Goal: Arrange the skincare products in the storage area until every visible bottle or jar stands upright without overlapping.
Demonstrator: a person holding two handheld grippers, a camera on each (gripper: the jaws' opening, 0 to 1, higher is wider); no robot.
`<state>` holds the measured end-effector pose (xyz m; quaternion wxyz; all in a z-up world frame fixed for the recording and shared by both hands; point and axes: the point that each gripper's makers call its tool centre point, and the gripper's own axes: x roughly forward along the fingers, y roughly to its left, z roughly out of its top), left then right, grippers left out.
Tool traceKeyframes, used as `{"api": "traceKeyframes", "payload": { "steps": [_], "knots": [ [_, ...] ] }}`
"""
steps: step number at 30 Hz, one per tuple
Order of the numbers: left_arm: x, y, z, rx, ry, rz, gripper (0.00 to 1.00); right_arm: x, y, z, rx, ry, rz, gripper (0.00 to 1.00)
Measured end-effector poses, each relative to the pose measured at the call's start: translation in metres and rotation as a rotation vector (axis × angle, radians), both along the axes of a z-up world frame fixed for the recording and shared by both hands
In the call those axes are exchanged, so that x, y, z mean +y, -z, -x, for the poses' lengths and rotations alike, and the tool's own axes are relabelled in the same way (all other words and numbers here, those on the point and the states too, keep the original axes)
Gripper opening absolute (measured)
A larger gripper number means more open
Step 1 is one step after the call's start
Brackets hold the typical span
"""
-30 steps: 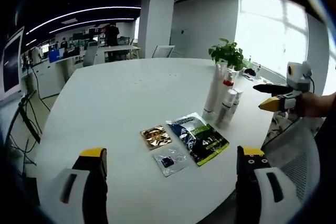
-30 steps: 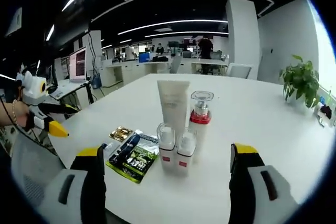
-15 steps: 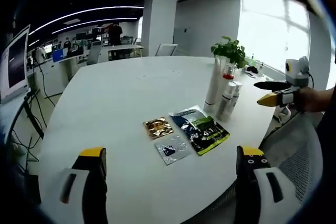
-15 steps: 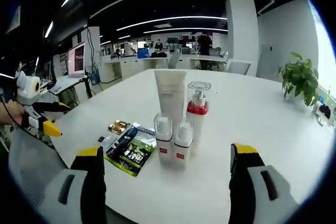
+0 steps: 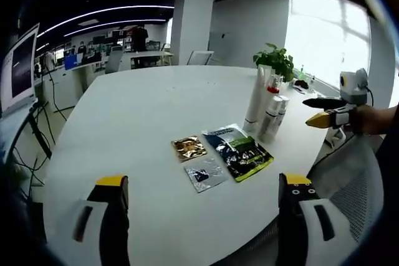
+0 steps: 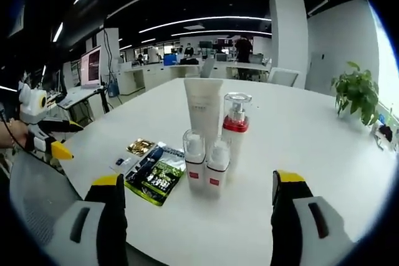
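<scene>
Several skincare products stand upright in a tight group on the white table [image 6: 299,135]: a tall white tube [image 6: 202,109], a clear pump bottle with a red collar [image 6: 235,124] and two small white bottles with red labels [image 6: 194,163] [image 6: 216,165]. In the left gripper view the same group [image 5: 265,105] stands at the table's right side. Flat sachets lie beside them: a green-and-blue one [image 5: 238,151], a gold one [image 5: 187,147] and a clear one [image 5: 203,174]. My left gripper [image 5: 198,222] is open over the table's near edge. My right gripper [image 6: 196,216] is open, short of the bottles.
A potted plant [image 5: 273,61] stands at the far side of the table. The right gripper [image 5: 330,111] reaches in from the right in the left gripper view; the left gripper [image 6: 47,135] shows at the left in the right gripper view. Desks and monitors fill the office behind.
Both cameras have shifted slightly; the bottles look a little nearer in the right gripper view. The products and sachets stay where they were.
</scene>
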<state>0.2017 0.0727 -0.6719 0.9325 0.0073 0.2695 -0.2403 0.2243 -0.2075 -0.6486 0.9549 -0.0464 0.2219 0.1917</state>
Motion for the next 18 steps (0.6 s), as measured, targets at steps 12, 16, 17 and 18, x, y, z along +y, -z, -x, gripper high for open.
{"api": "traceKeyframes", "payload": {
  "steps": [12,16,17,18],
  "knots": [
    [-0.0016,0.003,0.0015,0.011,0.014,-0.007,0.94,0.0004,0.0013,0.001,0.006,0.0,0.007,0.97],
    [0.0009,0.0056,0.0003,0.012,0.017,-0.008,0.94,0.0011,0.0013,0.0019,0.012,0.001,0.006,0.97],
    [-0.0001,0.0047,0.0008,0.012,0.016,-0.008,0.94,0.001,0.001,0.002,0.011,0.001,0.006,0.97],
    [-0.0019,0.0033,0.0015,0.011,0.016,-0.007,0.94,0.0008,0.0018,0.0014,0.011,0.0,0.006,0.97]
  ]
}}
